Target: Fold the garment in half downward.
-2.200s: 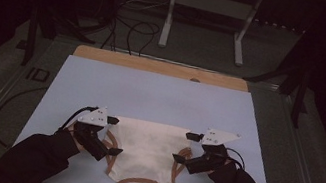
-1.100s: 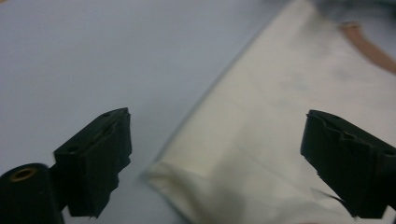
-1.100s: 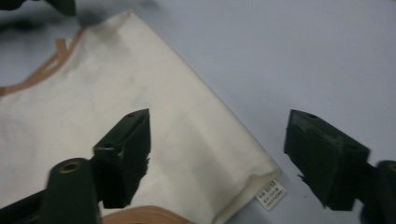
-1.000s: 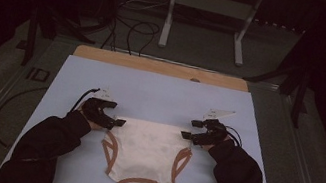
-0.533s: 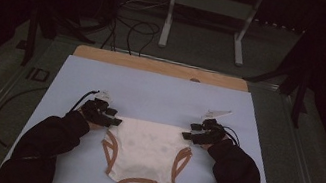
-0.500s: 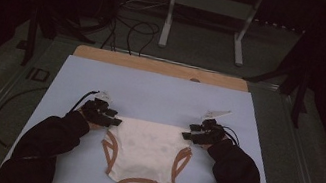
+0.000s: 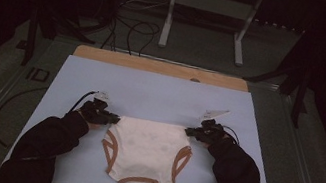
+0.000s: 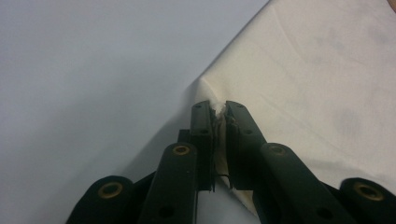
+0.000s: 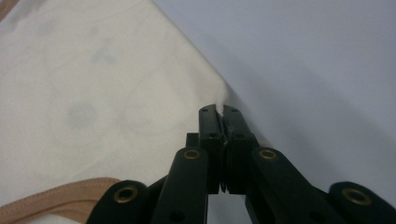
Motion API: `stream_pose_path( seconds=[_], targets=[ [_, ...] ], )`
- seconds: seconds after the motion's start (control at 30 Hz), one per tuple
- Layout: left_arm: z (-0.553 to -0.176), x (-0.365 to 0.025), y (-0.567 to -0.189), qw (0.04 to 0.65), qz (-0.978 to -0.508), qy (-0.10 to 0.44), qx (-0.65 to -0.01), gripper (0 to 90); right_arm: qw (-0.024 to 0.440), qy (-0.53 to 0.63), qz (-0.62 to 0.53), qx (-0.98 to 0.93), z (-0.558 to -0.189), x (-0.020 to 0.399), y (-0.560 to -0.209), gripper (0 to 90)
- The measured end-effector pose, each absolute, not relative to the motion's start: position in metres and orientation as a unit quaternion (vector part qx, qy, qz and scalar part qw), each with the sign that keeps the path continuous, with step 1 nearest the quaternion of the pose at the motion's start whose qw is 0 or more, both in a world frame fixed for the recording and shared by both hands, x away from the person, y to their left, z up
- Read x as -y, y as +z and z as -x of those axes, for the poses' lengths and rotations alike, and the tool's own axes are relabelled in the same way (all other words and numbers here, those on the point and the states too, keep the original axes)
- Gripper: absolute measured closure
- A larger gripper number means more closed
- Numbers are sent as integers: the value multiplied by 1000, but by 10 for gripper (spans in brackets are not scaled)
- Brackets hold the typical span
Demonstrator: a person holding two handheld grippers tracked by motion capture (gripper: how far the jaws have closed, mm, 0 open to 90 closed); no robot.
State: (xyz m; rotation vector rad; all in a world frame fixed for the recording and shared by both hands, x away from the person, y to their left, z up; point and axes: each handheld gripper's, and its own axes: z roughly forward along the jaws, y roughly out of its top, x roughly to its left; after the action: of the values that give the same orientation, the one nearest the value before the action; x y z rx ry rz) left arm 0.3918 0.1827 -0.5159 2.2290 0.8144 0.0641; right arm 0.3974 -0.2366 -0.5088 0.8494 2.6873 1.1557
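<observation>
No writing, label, brand mark, number or sign is showing legibly anywhere in these pictures.

You have cream underpants (image 7: 147, 147) with tan-orange trim on a pale blue tabletop (image 7: 150, 94); your sleeves (image 7: 47, 145) are black.
</observation>
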Motion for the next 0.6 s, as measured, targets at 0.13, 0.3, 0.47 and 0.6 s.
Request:
stream_pose_path(
  seconds=[0.13, 0.3, 0.47, 0.6],
  targets=[
    [-393, -183, -513, 378, -869, 30, -318, 851, 55, 379, -284, -879, -399, 237, -505, 891],
    [-397, -184, -507, 389, -867, 50, -309, 855, 59, 382, -290, -876, -403, 238, -500, 890],
    [-405, -183, -505, 399, -861, 63, -309, 860, 66, 390, -296, -869, -409, 240, -498, 890],
    [-411, -181, -501, 398, -862, 73, -306, 859, 72, 393, -302, -866, -413, 241, -496, 891]
  ],
)
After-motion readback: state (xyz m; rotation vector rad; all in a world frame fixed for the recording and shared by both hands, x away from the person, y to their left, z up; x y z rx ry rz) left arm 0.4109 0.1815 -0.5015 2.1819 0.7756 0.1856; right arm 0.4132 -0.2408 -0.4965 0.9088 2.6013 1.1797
